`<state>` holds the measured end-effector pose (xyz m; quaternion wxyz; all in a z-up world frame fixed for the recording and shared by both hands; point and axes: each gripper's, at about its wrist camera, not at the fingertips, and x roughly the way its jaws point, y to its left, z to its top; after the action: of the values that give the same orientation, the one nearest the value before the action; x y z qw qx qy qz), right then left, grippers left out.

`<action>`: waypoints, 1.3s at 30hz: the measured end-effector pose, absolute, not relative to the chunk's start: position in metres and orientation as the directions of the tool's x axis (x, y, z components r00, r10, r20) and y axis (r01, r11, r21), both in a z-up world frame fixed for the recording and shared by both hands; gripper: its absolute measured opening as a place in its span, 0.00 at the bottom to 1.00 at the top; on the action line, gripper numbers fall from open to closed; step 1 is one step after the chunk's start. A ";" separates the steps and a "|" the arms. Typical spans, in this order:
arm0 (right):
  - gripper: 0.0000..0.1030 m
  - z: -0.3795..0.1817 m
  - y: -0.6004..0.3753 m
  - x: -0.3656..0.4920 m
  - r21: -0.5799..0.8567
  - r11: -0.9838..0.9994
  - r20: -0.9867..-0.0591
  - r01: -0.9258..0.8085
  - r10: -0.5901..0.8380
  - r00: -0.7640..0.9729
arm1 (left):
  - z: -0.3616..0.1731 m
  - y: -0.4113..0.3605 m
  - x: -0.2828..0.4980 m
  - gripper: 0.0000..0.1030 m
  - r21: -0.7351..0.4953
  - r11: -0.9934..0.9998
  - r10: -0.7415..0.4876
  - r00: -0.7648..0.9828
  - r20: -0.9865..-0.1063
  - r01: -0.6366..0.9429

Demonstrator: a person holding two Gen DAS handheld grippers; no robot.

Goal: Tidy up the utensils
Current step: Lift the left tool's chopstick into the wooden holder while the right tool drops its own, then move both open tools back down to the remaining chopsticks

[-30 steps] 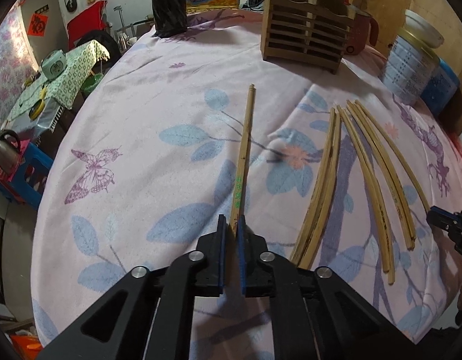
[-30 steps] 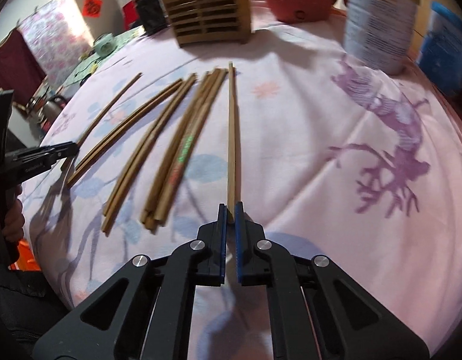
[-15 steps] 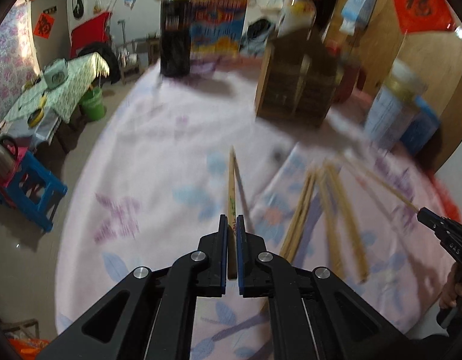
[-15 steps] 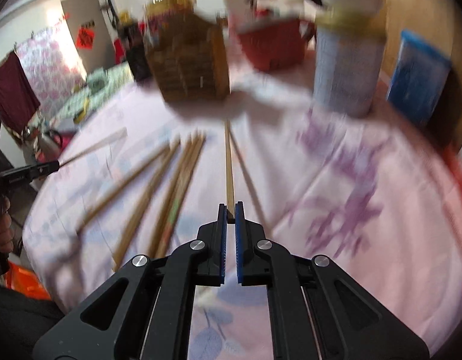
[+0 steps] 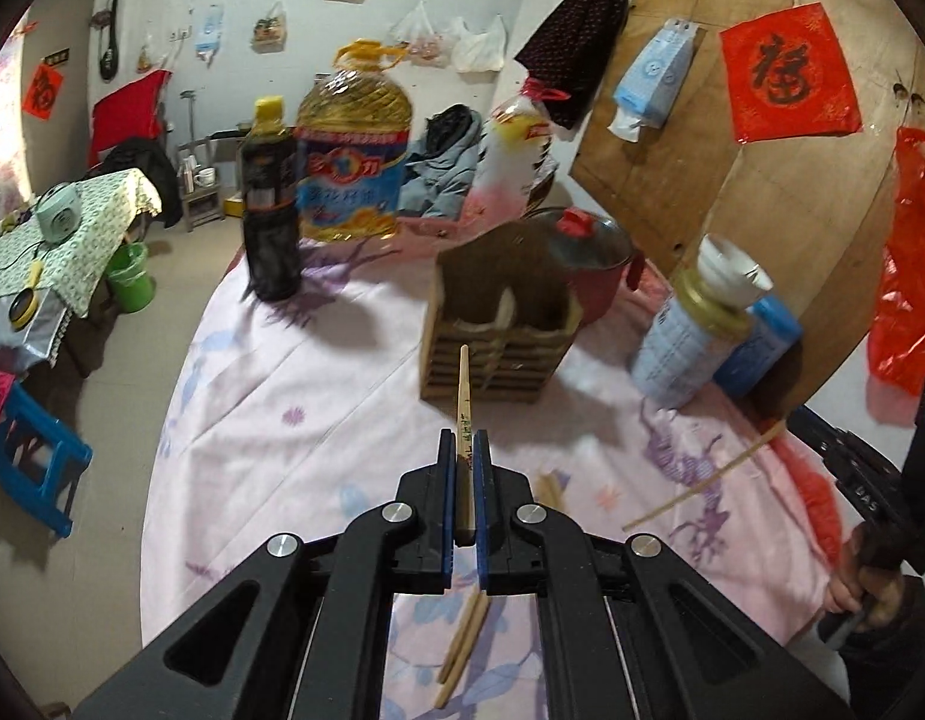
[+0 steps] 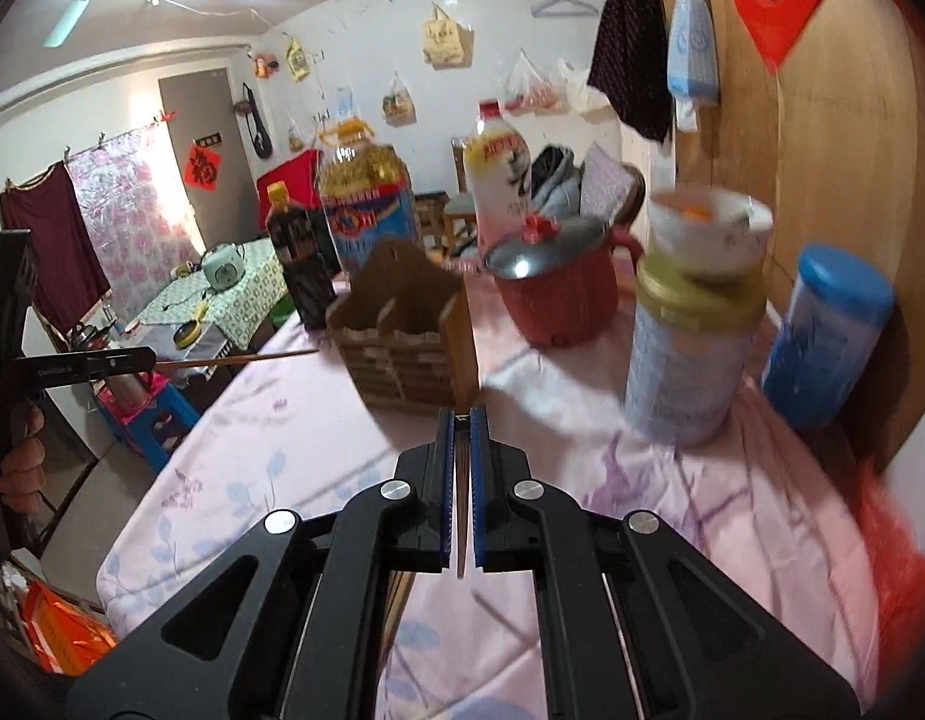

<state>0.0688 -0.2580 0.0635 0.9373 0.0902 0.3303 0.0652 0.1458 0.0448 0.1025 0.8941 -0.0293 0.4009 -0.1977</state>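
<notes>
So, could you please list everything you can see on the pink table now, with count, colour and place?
Tablecloth: one, pink with flower print, covers the table.
Utensil holder: one, brown wood, table centre.
Soy sauce bottle: one, dark, far left.
Oil jug: one, yellow, beside the dark bottle.
Pot: one, red with lid, behind the holder.
Tin: one, pale blue, right, bowl on top.
Blue container: one, far right.
Loose chopsticks: at least two, wooden, near edge.
Left gripper: black, shut on a chopstick.
Right gripper: black, shut on another chopstick.
</notes>
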 end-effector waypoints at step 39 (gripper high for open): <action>0.30 0.072 -0.248 0.183 0.246 0.968 -0.558 -0.045 0.179 0.811 | 0.100 0.036 0.279 0.50 -0.212 0.964 -0.266 0.512 -0.817 0.162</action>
<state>0.1834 -0.2480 0.0722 0.9449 0.1115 0.3020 0.0594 0.2787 0.0356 0.1000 0.8677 -0.0542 0.4784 -0.1233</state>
